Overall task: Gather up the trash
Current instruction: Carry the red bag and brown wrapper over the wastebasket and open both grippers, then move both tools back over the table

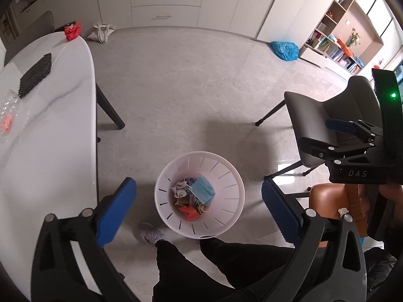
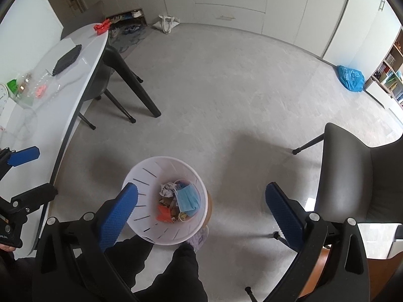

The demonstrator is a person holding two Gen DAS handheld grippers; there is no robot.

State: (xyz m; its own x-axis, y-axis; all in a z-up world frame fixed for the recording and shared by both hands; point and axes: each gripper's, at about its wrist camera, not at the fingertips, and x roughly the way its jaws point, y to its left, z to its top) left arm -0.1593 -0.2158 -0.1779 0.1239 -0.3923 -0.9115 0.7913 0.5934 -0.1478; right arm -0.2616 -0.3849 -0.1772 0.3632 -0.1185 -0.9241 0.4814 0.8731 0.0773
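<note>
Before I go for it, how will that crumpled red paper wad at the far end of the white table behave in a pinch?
The crumpled red paper wad looks light and should crush rather than resist. Its ragged folds suggest it won't roll. It sits near the white table edge, so a nudge could knock it off.

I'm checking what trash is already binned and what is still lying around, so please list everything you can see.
bin: one, white, slotted, on the floor
face mask: one, blue, in the bin
crumpled paper: one, white-grey, in the bin
red scrap: one, in the bin
table: one, white
black mat: one, on the table
red wad: one, at the table's far end
blue bag: one, on the floor by the shelves
grey chair: one, beside the bin
left gripper: blue pads, open, empty
right gripper: blue pads, open, empty
</note>
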